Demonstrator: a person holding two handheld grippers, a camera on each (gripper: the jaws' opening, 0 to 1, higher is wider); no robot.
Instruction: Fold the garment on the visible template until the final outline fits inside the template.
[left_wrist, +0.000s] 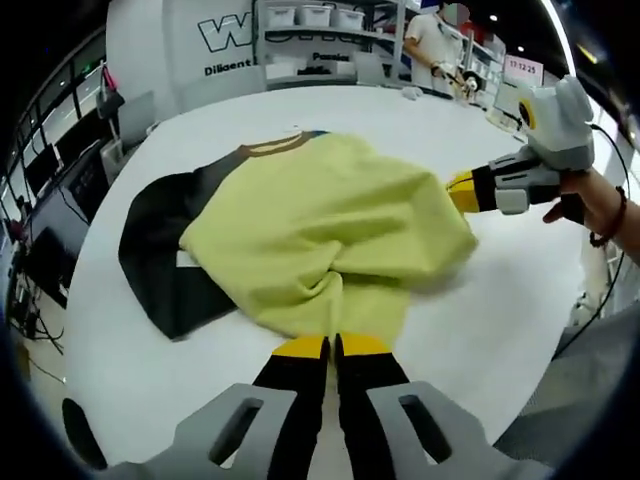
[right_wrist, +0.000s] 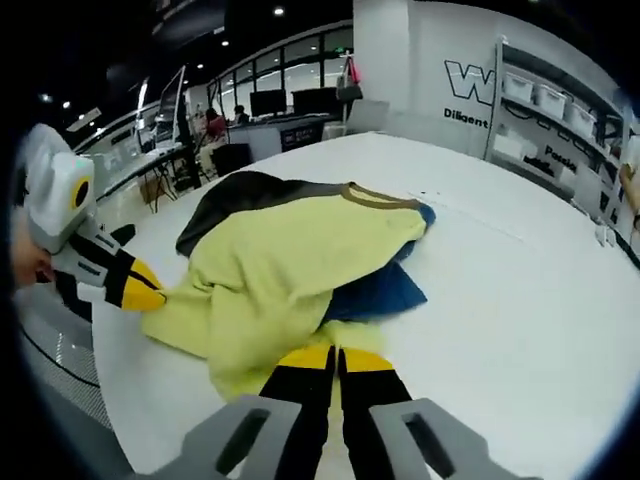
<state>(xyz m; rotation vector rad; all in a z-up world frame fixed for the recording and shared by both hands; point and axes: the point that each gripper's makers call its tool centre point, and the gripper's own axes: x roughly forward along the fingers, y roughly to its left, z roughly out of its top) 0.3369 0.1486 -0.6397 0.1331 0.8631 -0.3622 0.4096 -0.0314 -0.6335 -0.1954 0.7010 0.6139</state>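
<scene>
Both my tools are clenched on the shirt (left_wrist: 330, 235): left tool (left_wrist: 332, 345) has its yellow tips pinched shut on the near hem, where the cloth bunches into a little pucker just ahead of the jaws, & right tool (right_wrist: 336, 355) is closed on another edge of the same yellow-green cloth. In the left gripper view the right tool (left_wrist: 462, 190) comes in from the right side w/ its tips at the shirt's right edge; in the right gripper view the left tool (right_wrist: 140, 285) sits at the left, tips touching the cloth. I'm holding two edge points so I can lift & carry a straight line over, not drag a lump. The shirt lies mid-counter (left_wrist: 480, 330), collar (left_wrist: 272, 146) at the far side, brown trim showing. Black template (left_wrist: 160, 250) sticks out from under it on the left, so the shirt sits partly off it, shifted right. A blue part (right_wrist: 375, 290) peeks out under the yellow layer in the right gripper view – can't tell if it's lining or a sleeve. My guess: fold is part done, the outline overhangs the template, so next the right side needs bringing left. Risk: wrinkles near the pinch.
</scene>
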